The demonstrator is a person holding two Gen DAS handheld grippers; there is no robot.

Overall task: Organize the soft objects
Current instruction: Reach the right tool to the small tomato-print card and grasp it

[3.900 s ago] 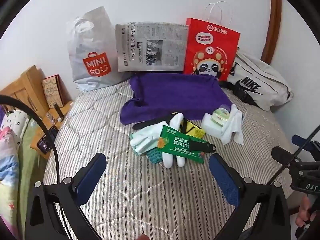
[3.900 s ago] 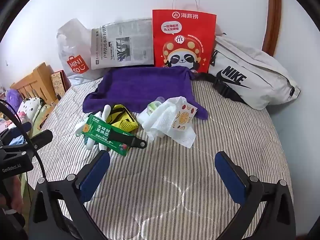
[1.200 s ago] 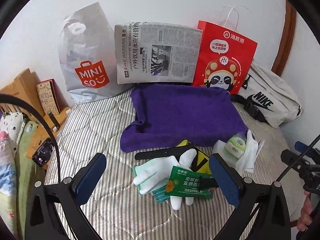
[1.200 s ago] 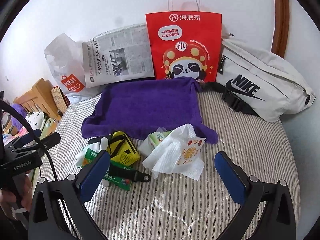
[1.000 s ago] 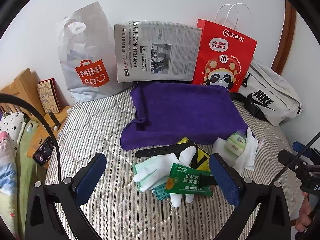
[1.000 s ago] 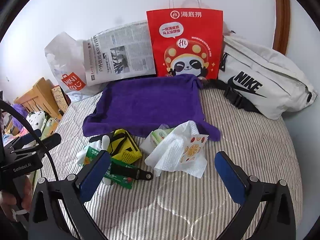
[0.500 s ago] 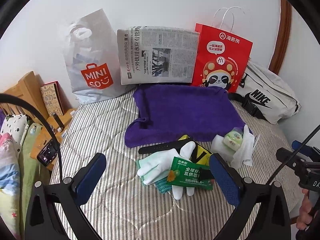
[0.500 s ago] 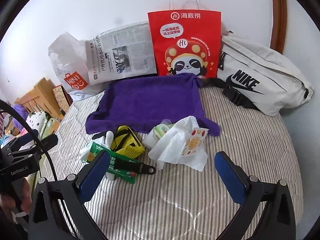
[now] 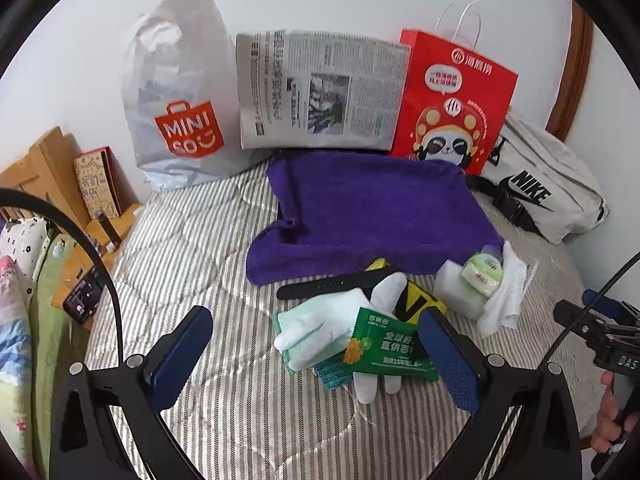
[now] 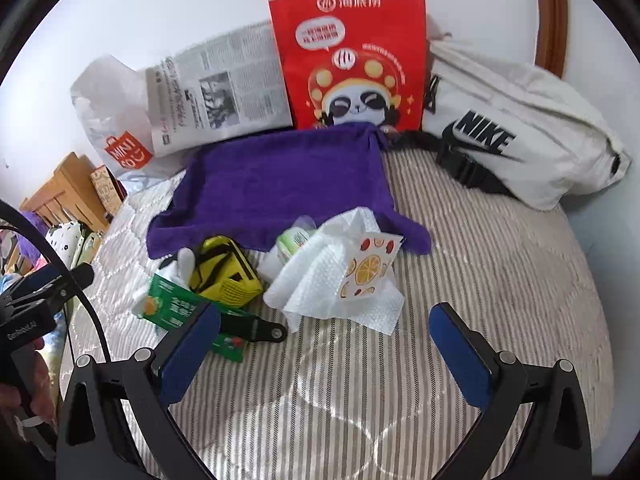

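Two views. From my left wrist, my left tool (image 9: pixel 314 350) hangs wide open and empty over the striped quilted bed (image 9: pixel 192 256), its right pad overlapping a green printed packet (image 9: pixel 386 346) lying on pale white-green gloves (image 9: pixel 320 324); a purple terry towel (image 9: pixel 372 216) lies beyond.

From my right wrist, my right tool (image 10: pixel 324 346) is equally wide open and empty, near a crumpled white paper towel (image 10: pixel 320 276) beside a yellow mesh pouch (image 10: pixel 226 270).
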